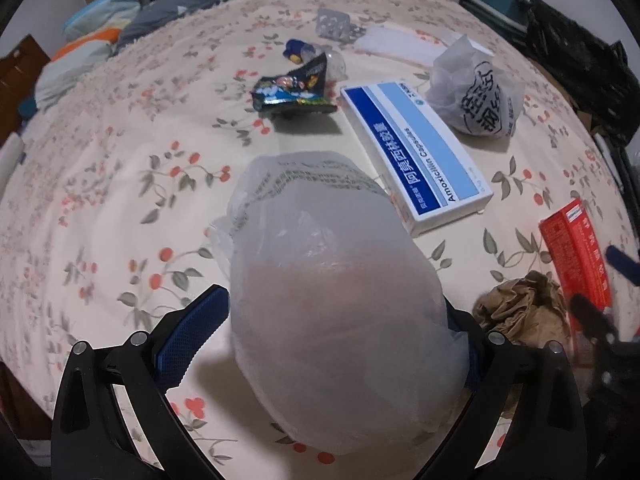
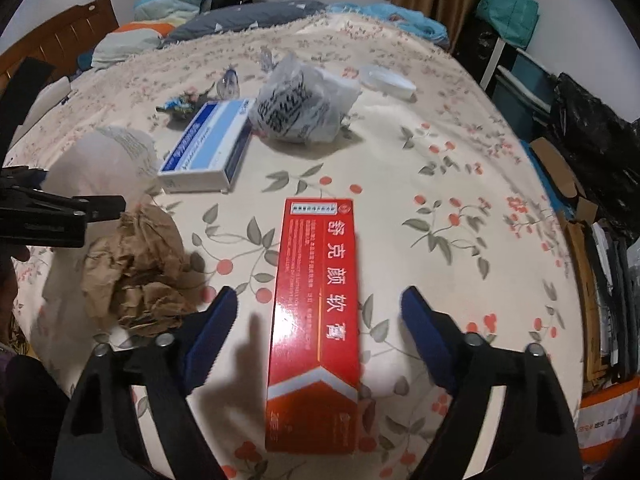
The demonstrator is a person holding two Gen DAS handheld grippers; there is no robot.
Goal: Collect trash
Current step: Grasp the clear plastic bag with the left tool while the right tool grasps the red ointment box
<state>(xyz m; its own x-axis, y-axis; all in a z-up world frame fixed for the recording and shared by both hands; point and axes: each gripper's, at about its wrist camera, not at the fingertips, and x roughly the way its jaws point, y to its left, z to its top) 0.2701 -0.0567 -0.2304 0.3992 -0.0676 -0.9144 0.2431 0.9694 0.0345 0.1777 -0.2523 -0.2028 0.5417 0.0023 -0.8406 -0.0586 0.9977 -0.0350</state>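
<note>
A: In the lower middle of the right wrist view, the red box (image 2: 316, 320) lies flat on the bed (image 2: 460, 152), between the two blue pads of the right claw (image 2: 320, 312). The pads stand apart from both long sides of the box, so this claw is spread and grips nothing yet.

B: What can go wrong there?

A: I think the box is thin and lies flat on a soft sheet. If the pads come down too high, they may slide over its edges; if too low, they may pinch the cloth together with it. Also the box runs along the fingers, so a grip near one end could let the other end hang down and slip.

B: And the other claw?

A: In the lower middle of the left wrist view, the left claw (image 1: 340, 344) is clenched on a white plastic bag (image 1: 340, 300), which fills the space between its pads. I cannot see the mouth of the bag, so I cannot tell whether it is open enough to receive the box.

B: Anything close by?

A: Yes, the crumpled brown paper (image 2: 136, 268) lies left of the red box, just under the tip of the left claw. A careless move may push it. The blue and white box (image 1: 416, 152) and the printed bag (image 1: 476, 92) lie further up, well apart.
</note>
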